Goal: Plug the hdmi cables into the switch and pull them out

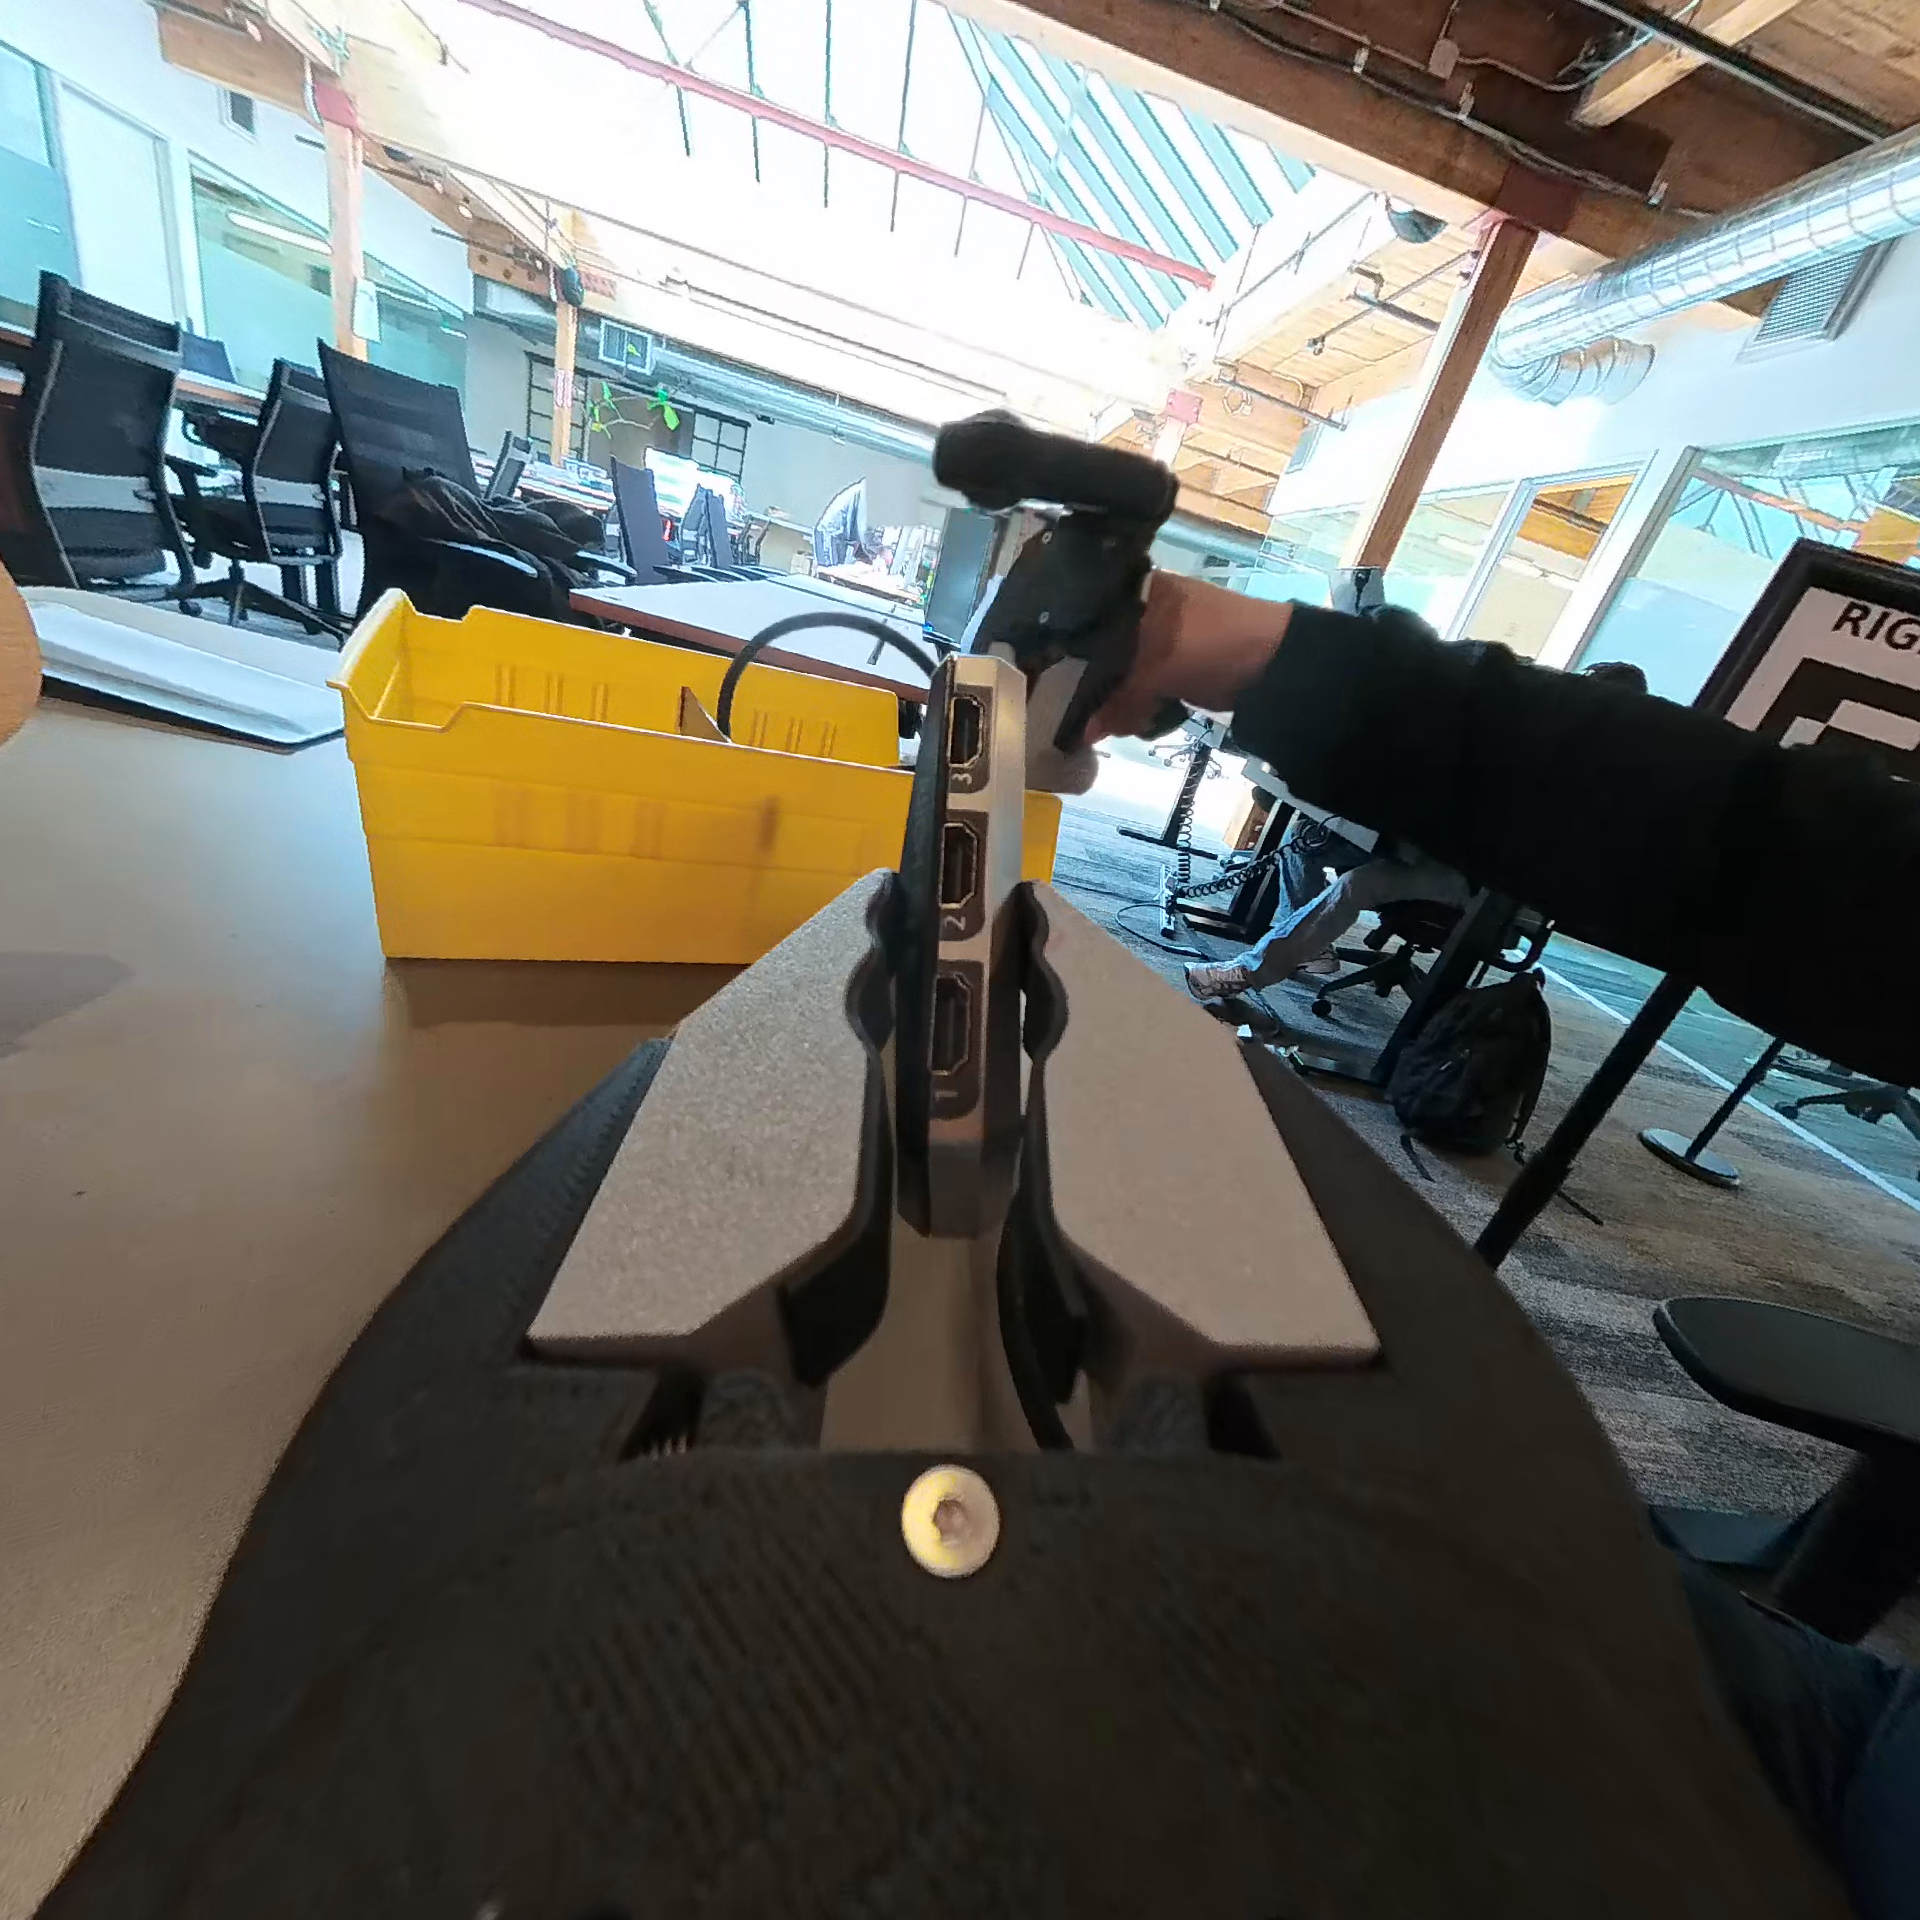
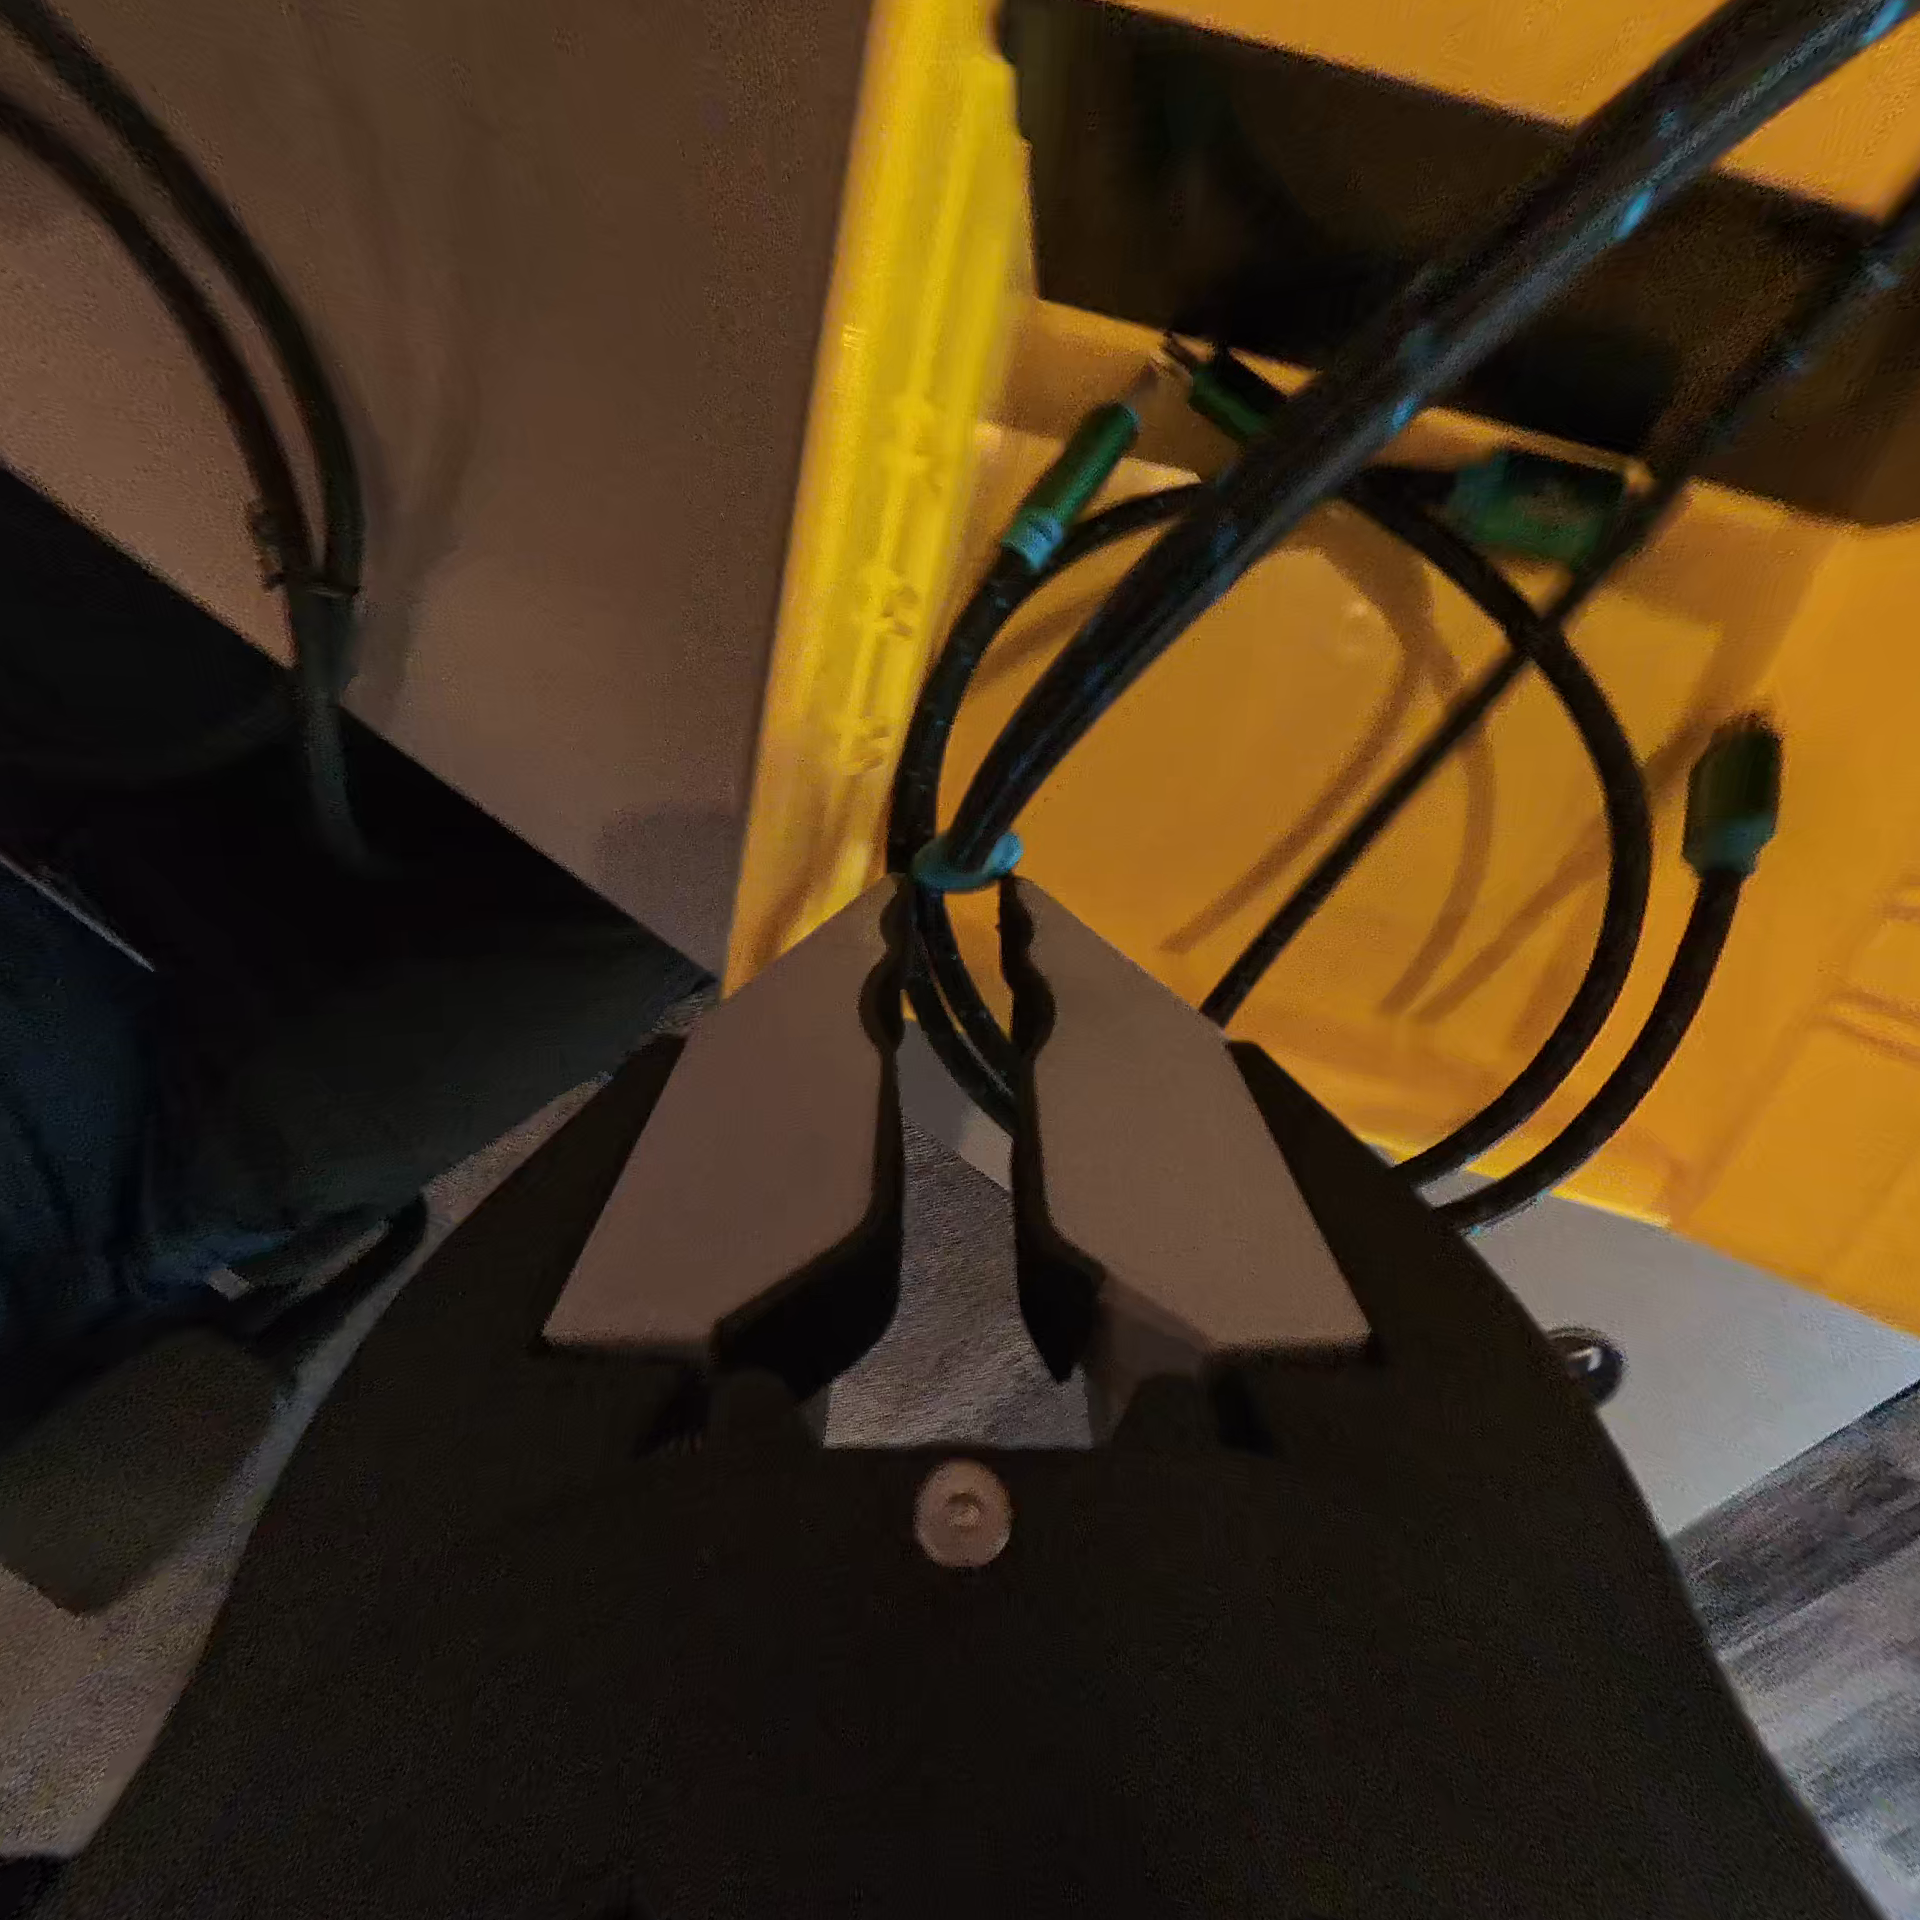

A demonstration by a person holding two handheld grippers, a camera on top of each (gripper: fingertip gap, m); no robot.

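Note:
My left gripper (image 1: pixel 956 894) is shut on the HDMI switch (image 1: pixel 966 748), a thin grey bar held upright on its end, its three ports facing the camera. Behind it stands a yellow bin (image 1: pixel 582 831). My right gripper (image 1: pixel 1049 603), held by a hand in a black sleeve, reaches down into the bin. In the right wrist view the right gripper (image 2: pixel 961 894) is shut on a coiled black HDMI cable (image 2: pixel 1621 831) just below a green tie (image 2: pixel 961 862). The coil hangs above the bin floor. Green-ended plugs (image 2: pixel 1070 488) (image 2: pixel 1730 800) show on the cables.
The bin's yellow wall (image 2: pixel 894 582) stands on a brown table (image 1: pixel 187 1091). A dark block (image 2: pixel 1247 208) lies across the bin's far end. More black cables (image 2: pixel 312 520) lie on the table left of the bin. A framed sign (image 1: pixel 1849 665) and a black stool (image 1: pixel 1787 1361) are at the right. The tips of one gripper are about 25 cm away from the tips of the other.

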